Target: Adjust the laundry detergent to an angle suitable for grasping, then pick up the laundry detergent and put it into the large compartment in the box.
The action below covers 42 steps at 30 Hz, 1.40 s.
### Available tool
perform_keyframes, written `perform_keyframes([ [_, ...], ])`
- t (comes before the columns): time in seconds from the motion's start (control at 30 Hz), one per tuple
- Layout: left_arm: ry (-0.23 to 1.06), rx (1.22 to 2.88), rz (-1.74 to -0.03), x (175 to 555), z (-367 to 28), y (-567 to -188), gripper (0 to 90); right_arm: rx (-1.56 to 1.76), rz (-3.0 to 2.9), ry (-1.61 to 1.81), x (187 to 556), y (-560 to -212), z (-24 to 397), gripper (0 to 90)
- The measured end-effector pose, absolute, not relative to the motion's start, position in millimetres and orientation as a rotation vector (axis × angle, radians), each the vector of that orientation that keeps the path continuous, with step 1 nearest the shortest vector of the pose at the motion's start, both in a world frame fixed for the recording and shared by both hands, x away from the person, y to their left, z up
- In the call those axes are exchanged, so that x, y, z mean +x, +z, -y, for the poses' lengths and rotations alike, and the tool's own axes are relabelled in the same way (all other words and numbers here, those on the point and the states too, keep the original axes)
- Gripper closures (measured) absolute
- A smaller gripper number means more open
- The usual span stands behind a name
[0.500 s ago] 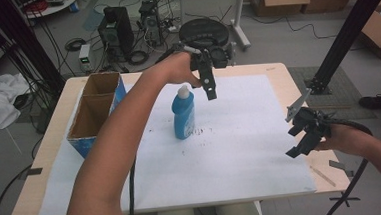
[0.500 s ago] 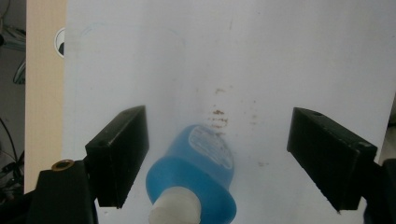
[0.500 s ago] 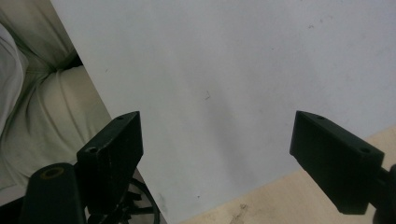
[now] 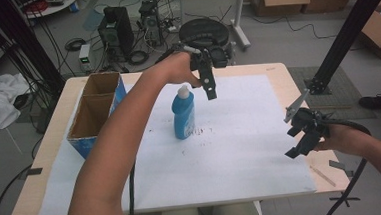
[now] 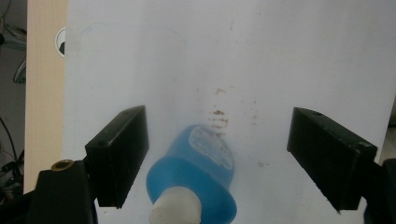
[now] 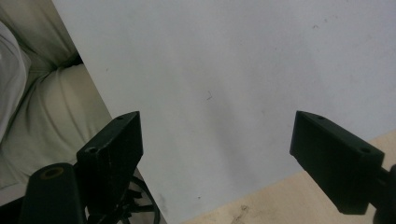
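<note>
Two grippers are in our hands: our left gripper (image 4: 208,86) hangs just above the blue bottle (image 4: 184,119) near the middle of the high view, jaws spread wide with nothing pressed between them. That bottle stands upright on the white sheet (image 4: 241,149). Our right gripper (image 4: 300,138), at the right edge, is likewise released, holding nothing.

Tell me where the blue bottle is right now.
In the high view the blue bottle stands upright left of centre on the white sheet, right of the cardboard box, just under the open left gripper.
</note>
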<state>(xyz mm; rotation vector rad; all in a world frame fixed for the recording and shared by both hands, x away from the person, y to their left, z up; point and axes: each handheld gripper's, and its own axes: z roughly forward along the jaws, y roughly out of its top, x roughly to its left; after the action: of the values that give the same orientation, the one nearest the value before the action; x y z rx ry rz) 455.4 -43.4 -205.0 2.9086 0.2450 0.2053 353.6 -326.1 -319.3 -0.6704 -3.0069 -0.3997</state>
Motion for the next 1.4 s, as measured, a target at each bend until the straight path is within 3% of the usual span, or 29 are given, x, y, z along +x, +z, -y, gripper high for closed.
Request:
perform_keyframes([
  [0.93, 0.223, 2.92, -0.266, 450.1, 45.2, -202.5, 21.2, -0.653, 3.019, -0.42, 354.4, -317.6, 325.7, 16.8],
  [1.4, 0.228, 2.895, -0.37, 450.4, 43.0, -198.5, 20.6, -0.653, 3.019, -0.424, 354.4, -319.0, 325.2, 16.8],
])
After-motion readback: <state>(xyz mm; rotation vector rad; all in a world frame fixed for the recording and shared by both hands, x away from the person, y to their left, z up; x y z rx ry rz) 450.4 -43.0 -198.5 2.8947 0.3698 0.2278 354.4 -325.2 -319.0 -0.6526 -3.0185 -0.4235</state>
